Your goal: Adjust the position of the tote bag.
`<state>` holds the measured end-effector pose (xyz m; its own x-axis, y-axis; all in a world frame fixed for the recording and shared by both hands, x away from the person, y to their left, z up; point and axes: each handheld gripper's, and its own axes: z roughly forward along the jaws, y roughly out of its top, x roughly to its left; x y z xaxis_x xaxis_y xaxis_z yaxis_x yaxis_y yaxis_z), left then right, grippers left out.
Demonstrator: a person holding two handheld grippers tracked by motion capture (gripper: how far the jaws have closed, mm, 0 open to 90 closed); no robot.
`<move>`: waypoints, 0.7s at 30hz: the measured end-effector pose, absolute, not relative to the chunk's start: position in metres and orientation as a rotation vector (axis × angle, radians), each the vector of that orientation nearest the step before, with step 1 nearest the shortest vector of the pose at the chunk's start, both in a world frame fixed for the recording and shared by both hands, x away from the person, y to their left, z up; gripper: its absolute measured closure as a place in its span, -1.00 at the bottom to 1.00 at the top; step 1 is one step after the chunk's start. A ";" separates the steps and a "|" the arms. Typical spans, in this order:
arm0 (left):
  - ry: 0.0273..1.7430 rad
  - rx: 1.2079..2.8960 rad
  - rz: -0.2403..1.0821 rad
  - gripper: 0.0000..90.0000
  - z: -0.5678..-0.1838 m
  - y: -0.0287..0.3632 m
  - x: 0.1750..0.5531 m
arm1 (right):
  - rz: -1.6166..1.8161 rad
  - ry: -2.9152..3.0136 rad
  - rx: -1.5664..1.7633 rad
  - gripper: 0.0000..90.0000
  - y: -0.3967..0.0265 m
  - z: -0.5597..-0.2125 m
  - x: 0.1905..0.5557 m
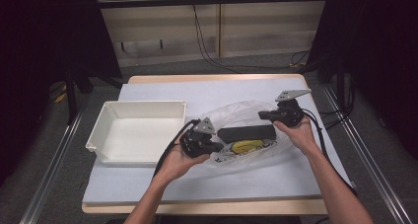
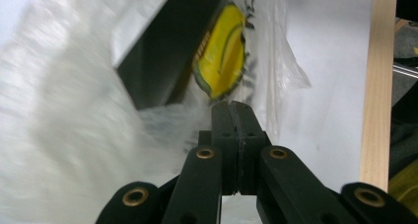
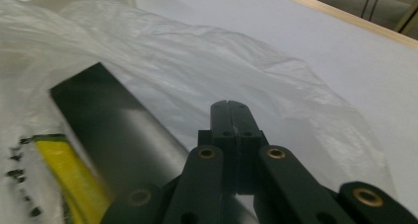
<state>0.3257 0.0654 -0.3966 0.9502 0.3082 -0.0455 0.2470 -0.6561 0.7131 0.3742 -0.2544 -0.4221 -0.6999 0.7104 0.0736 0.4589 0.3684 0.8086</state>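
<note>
A clear plastic bag (image 1: 244,110) lies on the white mat, right of centre. Inside it is a flat black box (image 1: 246,132) with a yellow label (image 1: 245,146) along its near side. My left gripper (image 1: 219,147) sits at the bag's near left end; its jaws are shut, pinching the film (image 2: 234,105) beside the yellow label (image 2: 222,56). My right gripper (image 1: 261,115) is at the bag's far right, by the box's end. Its jaws (image 3: 230,105) are shut with the film (image 3: 276,71) tented up around their tips, and the black box (image 3: 118,130) lies just left of them.
An empty white bin (image 1: 143,104) stands on the mat left of the bag, close to my left hand. The white mat (image 1: 197,184) covers a wooden table whose front edge (image 1: 197,207) runs along the bottom. Cables trail from both grippers.
</note>
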 end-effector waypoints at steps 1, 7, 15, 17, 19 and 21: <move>0.393 2.324 0.118 0.99 -0.392 0.065 0.328 | 1.247 2.351 1.017 1.00 -0.253 -0.421 0.370; 0.380 2.342 0.164 1.00 -0.370 0.056 0.347 | 1.268 2.390 0.987 1.00 -0.255 -0.427 0.345; 0.426 2.454 0.147 1.00 -0.383 0.039 0.380 | 1.253 2.426 0.948 1.00 -0.260 -0.435 0.312; 0.429 2.512 0.168 1.00 -0.390 0.034 0.385 | 1.231 2.432 0.956 1.00 -0.260 -0.441 0.308; 0.442 2.570 0.200 1.00 -0.395 0.030 0.389 | 1.226 2.440 0.958 1.00 -0.260 -0.447 0.306; 0.459 2.587 0.195 1.00 -0.399 0.030 0.394 | 1.206 2.450 0.957 1.00 -0.258 -0.452 0.304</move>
